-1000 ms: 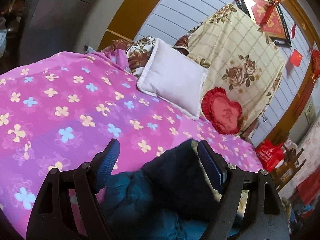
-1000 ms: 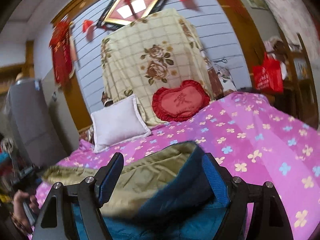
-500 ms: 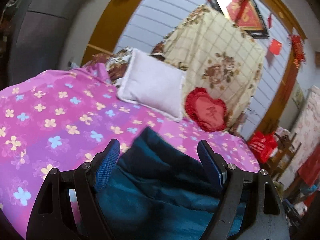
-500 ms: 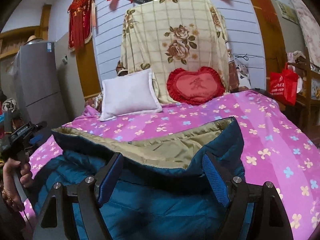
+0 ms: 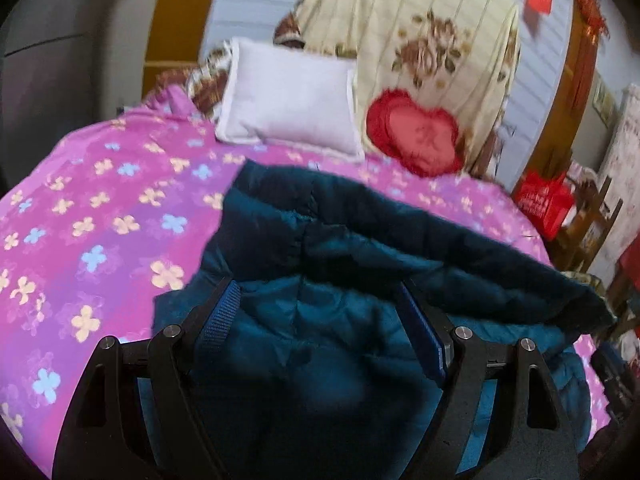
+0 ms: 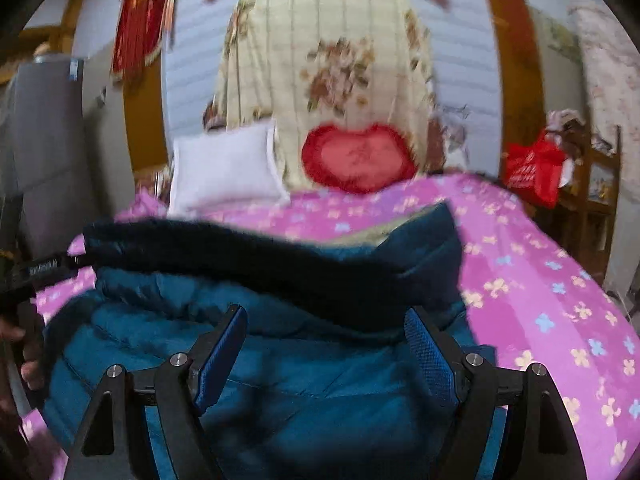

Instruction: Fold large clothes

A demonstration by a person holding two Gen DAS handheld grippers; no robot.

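Pink flowered bedspread (image 5: 100,216) covers the bed. Left tool (image 5: 320,312) and right tool (image 6: 326,336) both stand spread wide and released over the teal padded jacket (image 5: 320,280), which lies rumpled on the bed. Beyond are a white pillow (image 5: 288,100) and a red heart cushion (image 6: 358,158).

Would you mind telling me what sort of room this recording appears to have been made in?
Most likely a home bedroom. A bed with a pink flowered sheet fills the view, a white pillow and a red heart-shaped cushion lean at its head, and a teal padded coat lies spread on it.
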